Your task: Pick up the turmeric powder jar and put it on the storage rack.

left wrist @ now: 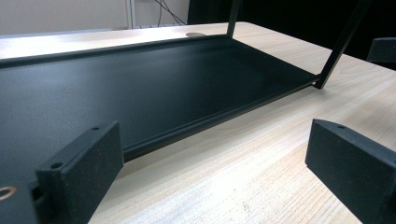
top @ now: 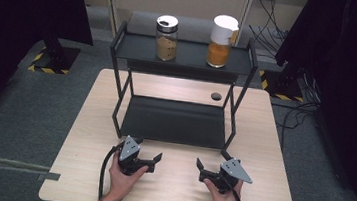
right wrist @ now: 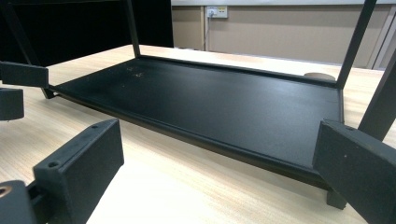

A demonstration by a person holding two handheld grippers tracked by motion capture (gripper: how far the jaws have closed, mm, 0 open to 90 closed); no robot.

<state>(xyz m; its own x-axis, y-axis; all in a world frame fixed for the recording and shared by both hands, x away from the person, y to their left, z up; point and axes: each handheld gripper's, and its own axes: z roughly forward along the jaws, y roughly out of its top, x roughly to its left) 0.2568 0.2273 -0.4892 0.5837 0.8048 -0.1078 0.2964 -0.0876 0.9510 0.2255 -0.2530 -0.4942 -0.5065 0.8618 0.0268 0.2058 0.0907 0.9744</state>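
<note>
The black two-tier rack (top: 174, 122) is seen standing mid-table, directly ahead of both grippers, its long axis running left to right across the light wooden table (top: 87, 136). The left gripper (top: 152, 159) and right gripper (top: 203, 169) are held just short of the lower shelf's near edge, jaws spread wide and empty, tips turned toward each other. 2 jars are carried on the top shelf: a brown-filled jar (top: 166, 38) on the left side and an orange-filled jar (top: 222, 34) on the right. Each jar is judged nearer to the gripper on its own side, and an upward, forward reach is called for.
</note>
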